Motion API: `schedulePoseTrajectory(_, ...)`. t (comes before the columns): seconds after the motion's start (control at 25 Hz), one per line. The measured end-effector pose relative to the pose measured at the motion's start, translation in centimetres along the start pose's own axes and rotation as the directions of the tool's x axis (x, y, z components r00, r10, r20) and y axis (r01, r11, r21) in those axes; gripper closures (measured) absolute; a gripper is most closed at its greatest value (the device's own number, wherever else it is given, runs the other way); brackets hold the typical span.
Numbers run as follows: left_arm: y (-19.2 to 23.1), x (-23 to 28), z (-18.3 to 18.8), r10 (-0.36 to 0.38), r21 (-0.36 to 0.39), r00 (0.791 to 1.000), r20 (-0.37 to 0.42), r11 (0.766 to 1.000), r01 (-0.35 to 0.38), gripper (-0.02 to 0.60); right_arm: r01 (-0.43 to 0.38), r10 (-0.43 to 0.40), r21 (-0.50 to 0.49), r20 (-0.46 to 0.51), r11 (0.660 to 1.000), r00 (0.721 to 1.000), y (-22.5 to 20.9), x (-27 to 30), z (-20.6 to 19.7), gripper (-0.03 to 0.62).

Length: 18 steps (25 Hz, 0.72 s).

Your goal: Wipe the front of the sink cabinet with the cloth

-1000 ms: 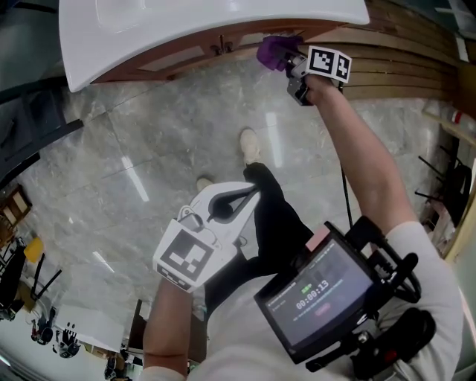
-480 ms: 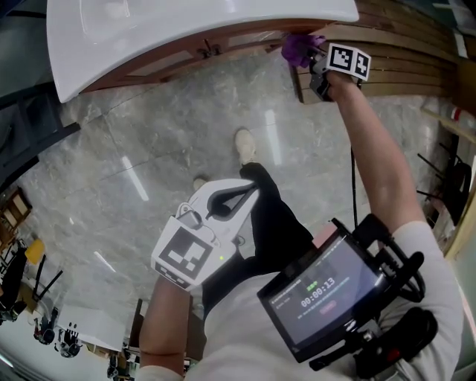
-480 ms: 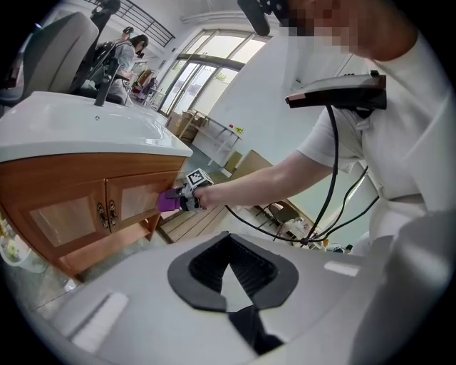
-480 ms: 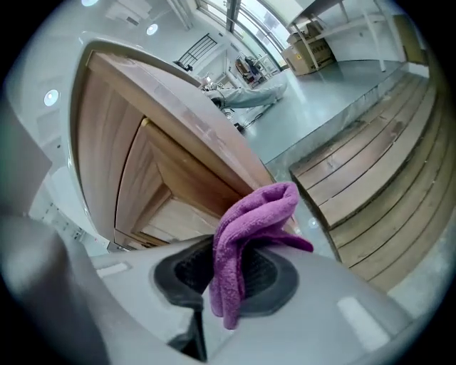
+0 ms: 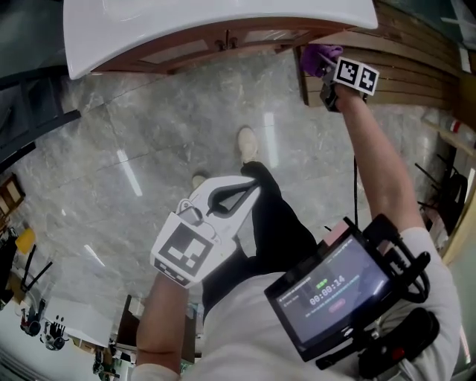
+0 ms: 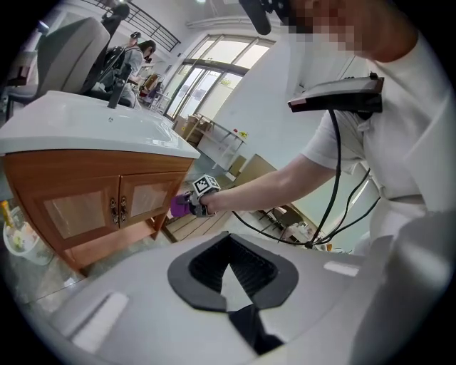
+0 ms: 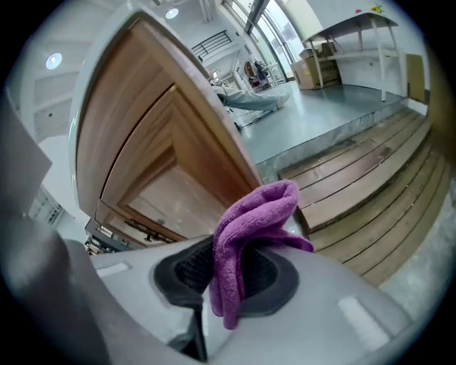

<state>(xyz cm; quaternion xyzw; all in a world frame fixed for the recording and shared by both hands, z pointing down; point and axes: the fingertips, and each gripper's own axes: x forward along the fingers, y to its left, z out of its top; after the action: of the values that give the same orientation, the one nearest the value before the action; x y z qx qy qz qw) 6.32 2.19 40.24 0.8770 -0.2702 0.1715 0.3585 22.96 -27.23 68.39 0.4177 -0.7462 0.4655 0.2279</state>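
Observation:
The sink cabinet (image 5: 186, 50) is brown wood with two panelled doors under a white sink top (image 5: 216, 22). My right gripper (image 5: 327, 67) is shut on a bunched purple cloth (image 5: 318, 55) and reaches out at the cabinet's right-hand corner. The right gripper view has the cloth (image 7: 249, 228) folded up out of the right gripper (image 7: 235, 274), close to the wood cabinet (image 7: 164, 157); whether they touch is unclear. My left gripper (image 5: 236, 195) hangs near the person's body, shut and empty. In the left gripper view, the left gripper (image 6: 229, 274) faces the cabinet (image 6: 100, 207) and the cloth (image 6: 179, 207).
A slatted wooden platform (image 5: 416, 59) lies right of the cabinet. Grey marble floor (image 5: 149, 149) spreads in front, with the person's shoe (image 5: 249, 143) on it. A white container (image 6: 18, 239) stands at the cabinet's left end. A screen (image 5: 335, 286) hangs at the person's chest.
My right gripper has carried the cloth rightwards along the cabinet front to its right corner. The left gripper has stayed where it was.

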Motion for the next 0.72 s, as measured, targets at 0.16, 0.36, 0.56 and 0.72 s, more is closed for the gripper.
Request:
schedulePoseTrajectory(0.16, 0.8, -2.6, -1.2, 0.036, -0.015, 0.999, 0.031, 0.999, -0.036, 0.577, -0.057, 0.050, -0.088, -0.081, 0.995, 0.995, 6.1, 2.5, -4.7, 0.522)
schedulePoseTrajectory(0.36, 1.2, -7.5, -3.7, 0.088, -0.052, 0.994, 0.068, 0.995, -0.085, 0.577, -0.181, 0.128, -0.238, -0.219, 0.954, 0.967, 17.4, 6.9, -11.7, 0.522)
schedulePoseTrajectory(0.56, 2.2, -12.0, -6.4, 0.167, -0.106, 0.981, 0.103, 0.982, -0.156, 0.577, -0.309, 0.189, -0.348, -0.338, 0.885, 0.922, 28.2, 12.3, -17.4, 0.522)
schedulePoseTrajectory(0.72, 3.8, -15.3, -8.6, 0.221, -0.164, 0.965, 0.141, 0.966, -0.198, 0.577, -0.410, 0.221, -0.418, -0.430, 0.811, 0.875, 35.8, 16.4, -21.7, 0.522)
